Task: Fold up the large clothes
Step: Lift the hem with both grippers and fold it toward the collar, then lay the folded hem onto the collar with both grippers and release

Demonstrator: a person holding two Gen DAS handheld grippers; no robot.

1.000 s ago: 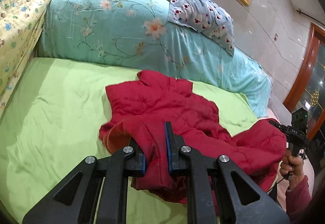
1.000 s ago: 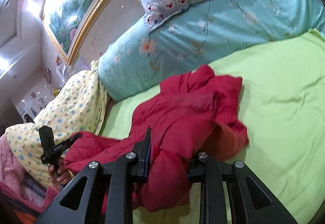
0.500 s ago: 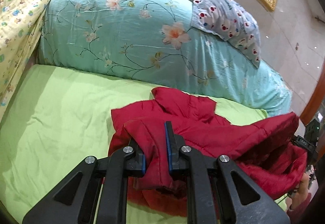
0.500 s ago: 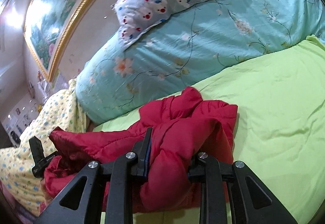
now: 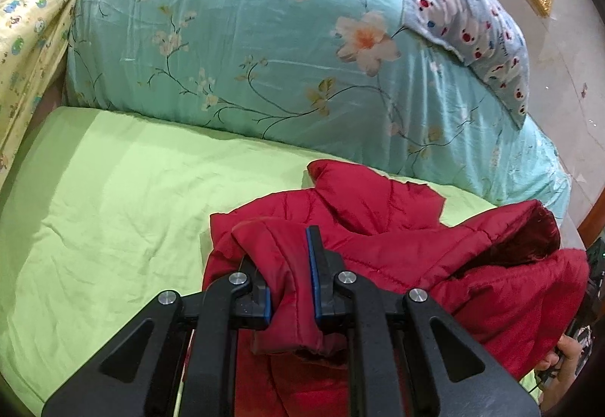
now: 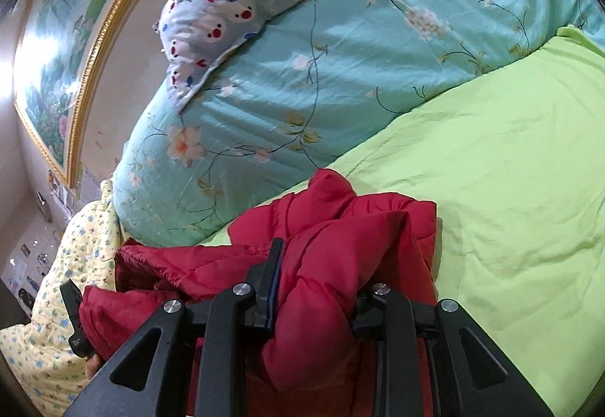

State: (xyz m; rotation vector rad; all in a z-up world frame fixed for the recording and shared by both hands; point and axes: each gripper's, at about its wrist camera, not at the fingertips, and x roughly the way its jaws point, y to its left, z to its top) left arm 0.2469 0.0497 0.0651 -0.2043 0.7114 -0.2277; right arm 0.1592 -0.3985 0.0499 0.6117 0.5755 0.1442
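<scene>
A red quilted jacket (image 5: 397, 228) lies bunched on the green bedsheet (image 5: 113, 197). My left gripper (image 5: 289, 265) is shut on a thick fold of the red jacket and holds it above the sheet. My right gripper (image 6: 314, 281) is shut on another fold of the same red jacket (image 6: 340, 247). The jacket hangs stretched between the two grippers; its far part, with the collar, rests on the sheet (image 6: 510, 190). The fabric hides the left finger of my left gripper and the right finger of my right gripper.
A large teal floral quilt (image 5: 245, 39) is piled along the far side of the bed, with a bear-print pillow (image 5: 465, 12) on top. A yellow printed blanket (image 5: 26, 20) lies at the left. A gold-framed picture (image 6: 56, 58) hangs on the wall.
Both grippers have lifted the jacket and carried it toward the quilt. The jacket's body has come up off the sheet and gathered closer between the grippers.
</scene>
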